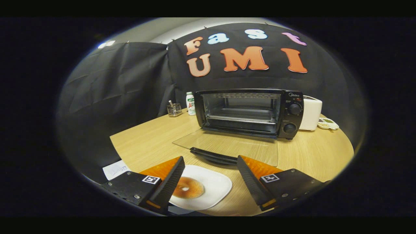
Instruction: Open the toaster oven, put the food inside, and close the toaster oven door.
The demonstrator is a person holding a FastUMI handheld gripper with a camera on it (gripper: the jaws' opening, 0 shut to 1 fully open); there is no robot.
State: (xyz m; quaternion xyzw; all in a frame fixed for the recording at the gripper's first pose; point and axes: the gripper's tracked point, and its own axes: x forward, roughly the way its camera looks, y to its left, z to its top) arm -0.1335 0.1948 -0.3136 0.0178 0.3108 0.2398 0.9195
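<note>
A black toaster oven (250, 112) stands at the back of the wooden table (146, 143), its glass door (227, 146) folded down flat with the dark handle (213, 155) toward me. The oven's inside shows a wire rack with nothing on it. A brown ring-shaped doughnut (189, 188) lies on a white square plate (216, 185) just in front of the door, between my fingers and nearer the left one. My gripper (209, 161) hovers above the plate, open wide, holding nothing.
Left of the oven stand a small white bottle (190, 103) and a wire holder (174, 110). A white appliance (311, 113) and a small white device (328, 123) sit to its right. A paper sheet (115, 169) lies at the table's near left edge.
</note>
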